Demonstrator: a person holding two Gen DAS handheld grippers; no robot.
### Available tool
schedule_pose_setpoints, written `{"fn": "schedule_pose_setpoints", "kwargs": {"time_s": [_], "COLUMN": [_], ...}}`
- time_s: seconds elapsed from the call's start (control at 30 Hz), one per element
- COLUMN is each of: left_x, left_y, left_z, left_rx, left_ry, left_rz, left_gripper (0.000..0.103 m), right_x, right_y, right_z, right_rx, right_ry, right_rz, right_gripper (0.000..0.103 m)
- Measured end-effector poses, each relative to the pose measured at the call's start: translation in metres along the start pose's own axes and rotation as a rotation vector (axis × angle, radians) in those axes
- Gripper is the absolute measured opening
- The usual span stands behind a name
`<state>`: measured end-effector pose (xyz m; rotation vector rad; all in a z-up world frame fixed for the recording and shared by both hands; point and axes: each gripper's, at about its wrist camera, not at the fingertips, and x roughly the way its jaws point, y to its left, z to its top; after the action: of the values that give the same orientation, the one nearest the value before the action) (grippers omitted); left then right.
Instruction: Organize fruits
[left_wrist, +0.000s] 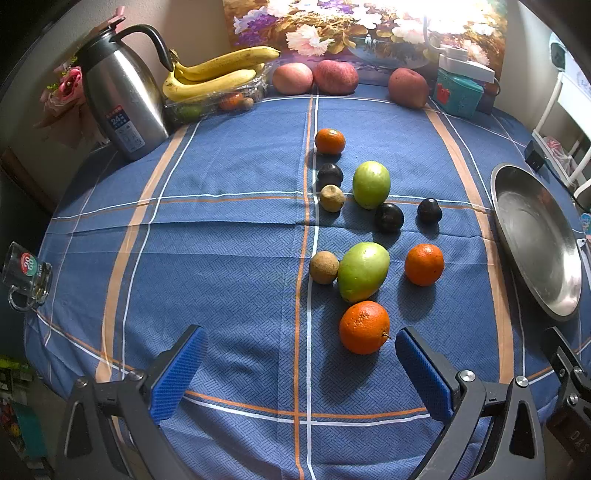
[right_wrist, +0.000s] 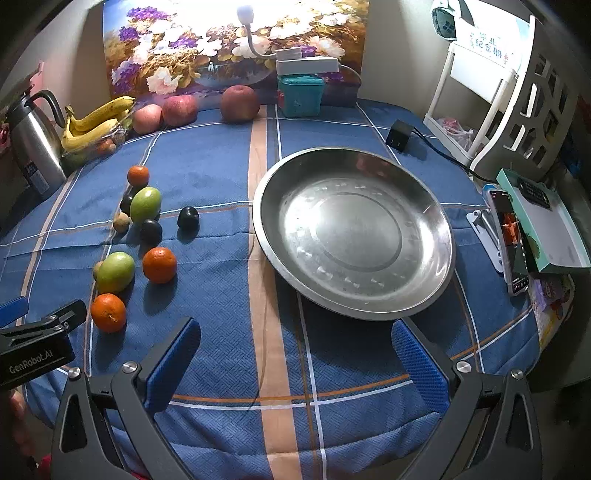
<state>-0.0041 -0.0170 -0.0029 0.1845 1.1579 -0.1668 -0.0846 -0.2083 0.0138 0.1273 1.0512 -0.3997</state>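
Now, left hand-held gripper (left_wrist: 297, 363) agape, nearest orange (left_wrist: 364, 327) just beside right finger

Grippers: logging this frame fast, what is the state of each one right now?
Left gripper: open, holding nothing, blue pads spread over the blue checked tablecloth.
Right gripper: open, holding nothing, near the empty round steel dish.

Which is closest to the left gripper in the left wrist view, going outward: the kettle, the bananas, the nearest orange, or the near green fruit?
1. Nearest orange, just ahead of the open left gripper, toward its right finger.
2. Near green fruit, right behind that orange.
3. Kettle, far left.
4. Bananas, at the back beside the kettle.
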Motion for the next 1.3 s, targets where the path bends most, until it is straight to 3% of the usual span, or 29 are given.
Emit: {"fn": "schedule_pose_setpoints", "kwargs": {"time_s": [1.3], "left_x": [0.0012], "left_y": [0.0042], "left_z": [-0.0024], "left_rx": [-0.015], "left_ry": [0.003], "left_rz": [-0.013], "left_gripper": [0.103], "right_x": [0.002], "right_y": [0.0039], "right_z": [0.0006], "right_rx": [-0.01], "right_ry": [0.006], "right_rz": [0.023], "right_gripper": [0.103]}}
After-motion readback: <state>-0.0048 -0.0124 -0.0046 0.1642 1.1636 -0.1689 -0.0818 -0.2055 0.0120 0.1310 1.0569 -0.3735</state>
